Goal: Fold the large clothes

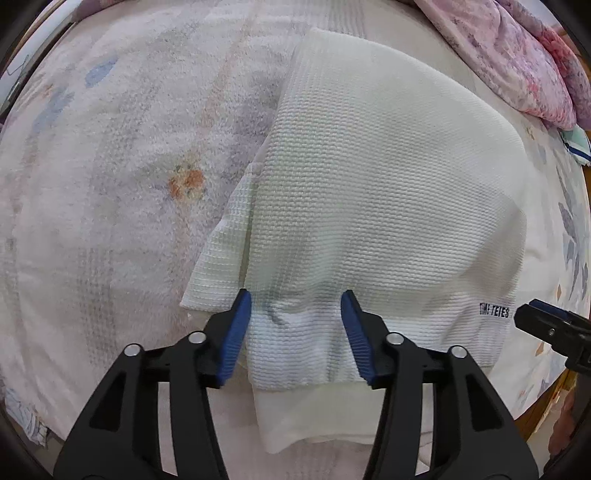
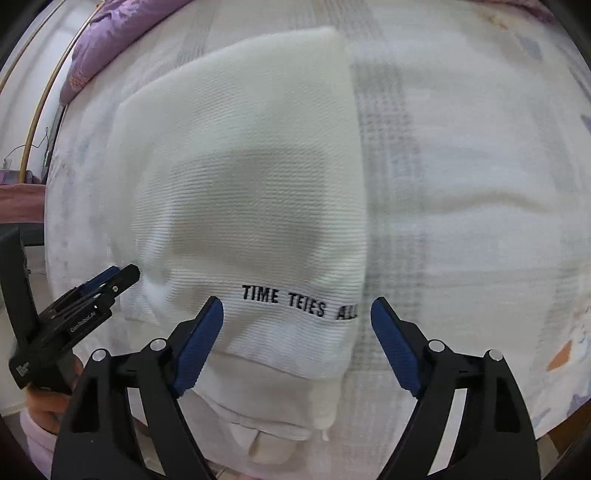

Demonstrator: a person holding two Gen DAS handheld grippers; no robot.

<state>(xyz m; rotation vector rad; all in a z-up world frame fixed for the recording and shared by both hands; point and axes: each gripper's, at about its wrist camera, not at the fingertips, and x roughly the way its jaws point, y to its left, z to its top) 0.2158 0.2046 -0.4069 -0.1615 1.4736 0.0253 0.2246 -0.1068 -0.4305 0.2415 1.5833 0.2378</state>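
Observation:
A white waffle-knit garment (image 1: pixel 369 192) lies folded on the bed, with black lettering (image 2: pixel 299 301) near its lower edge. My left gripper (image 1: pixel 296 314) hangs open above the garment's near hem, its blue pads apart and clear of the cloth. My right gripper (image 2: pixel 297 321) stands wide open over the lettered corner, nothing pressed between its pads. In the left wrist view the right gripper (image 1: pixel 539 314) shows at the right edge beside the lettering. The left gripper (image 2: pixel 110 280) appears at the left in the right wrist view.
The bed is covered by a pale fleecy blanket (image 1: pixel 110 184) with faded flower prints. A pink floral quilt (image 1: pixel 517 55) is bunched at the far right corner, a purple one (image 2: pixel 110 33) at the far left. The wooden bed edge (image 1: pixel 554 402) runs near the front right.

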